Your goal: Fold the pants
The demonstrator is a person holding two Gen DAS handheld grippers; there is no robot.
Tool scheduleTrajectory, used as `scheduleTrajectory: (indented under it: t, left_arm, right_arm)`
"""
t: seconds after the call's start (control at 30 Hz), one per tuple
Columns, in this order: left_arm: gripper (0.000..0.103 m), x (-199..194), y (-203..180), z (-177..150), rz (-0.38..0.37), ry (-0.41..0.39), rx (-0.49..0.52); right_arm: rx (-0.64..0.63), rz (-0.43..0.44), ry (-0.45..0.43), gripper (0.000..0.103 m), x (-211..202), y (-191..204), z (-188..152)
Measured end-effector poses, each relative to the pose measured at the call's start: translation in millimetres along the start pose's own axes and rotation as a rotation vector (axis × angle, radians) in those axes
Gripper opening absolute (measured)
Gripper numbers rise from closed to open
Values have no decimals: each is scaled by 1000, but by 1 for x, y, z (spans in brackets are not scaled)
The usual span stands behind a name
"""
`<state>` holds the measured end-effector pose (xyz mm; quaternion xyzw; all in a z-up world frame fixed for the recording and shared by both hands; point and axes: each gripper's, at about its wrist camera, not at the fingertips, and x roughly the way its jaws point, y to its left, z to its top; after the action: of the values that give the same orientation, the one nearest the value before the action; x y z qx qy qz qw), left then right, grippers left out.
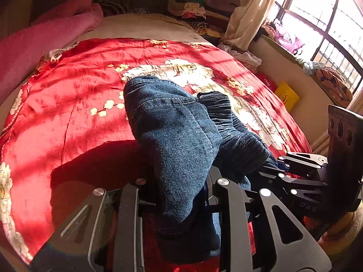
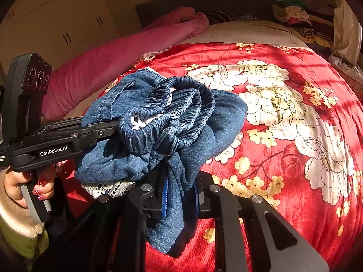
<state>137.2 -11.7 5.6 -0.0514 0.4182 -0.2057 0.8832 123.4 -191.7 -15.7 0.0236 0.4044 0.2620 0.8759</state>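
Pants: a bunched pair of blue denim pants (image 1: 177,136) is held up over the bed by both grippers. In the right wrist view the pants (image 2: 158,122) fill the centre of the picture, the gathered elastic waistband (image 2: 181,104) on top.

Left gripper: in its own view the left gripper (image 1: 179,195) is seen at 6 o'clock, its fingers closed upon a hanging fold of denim. In the right wrist view the same gripper (image 2: 113,127) comes in from 9 o'clock and its fingertips meet the waistband edge.

Right gripper: in its own view the right gripper (image 2: 180,200) sits at 6 o'clock, its blue-padded fingers (image 2: 165,196) pressed together on a strip of denim that hangs down between them. In the left wrist view it (image 1: 280,166) enters from 4 o'clock and is buried in the cloth at its tip.

Hand: a hand (image 2: 34,188) with painted nails is seen at 8 o'clock in the right wrist view, wrapped round the left gripper's handle.

Bedspread: a red bedspread (image 1: 79,104) with white and yellow flowers is spread under the pants; it is sunlit and striped with shadow.

Pink blanket: a rolled pink blanket (image 1: 40,43) lies along the bed edge at 10 o'clock in the left wrist view.

Window: a barred window (image 1: 322,18) is seen at 2 o'clock, with a pale curtain (image 1: 249,11) beside it.

Yellow box: a yellow box (image 1: 287,95) lies just beside the bed at 3 o'clock, on the window side.

Clothes pile: folded clothes (image 1: 190,6) are stacked at 12 o'clock beyond the bed head.
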Motion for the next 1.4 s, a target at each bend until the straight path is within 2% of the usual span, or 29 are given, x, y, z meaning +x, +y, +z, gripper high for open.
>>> scheduleTrajectory:
  t: [0.33, 0.63, 0.93, 1.17, 1.27, 1.4]
  left_arm:
    - [17, 2, -3, 46, 6, -49, 29]
    - [17, 41, 8, 71, 7, -47, 21]
    - [19, 93, 29, 44, 18, 67, -34]
    - [31, 102, 46, 33, 1, 98, -100]
    - [37, 105, 48, 30, 9, 104, -103]
    - [38, 103, 49, 29, 13, 99, -112]
  right_arm:
    - [-32, -37, -55, 15, -3, -12, 45]
    - [-10, -84, -40, 15, 30, -39, 67]
    - [90, -47, 91, 15, 78, -68, 43]
    - [163, -12, 122, 18, 92, -80, 31]
    - [155, -31, 139, 20, 96, -79, 28]
    - [143, -52, 132, 26, 92, -75, 31]
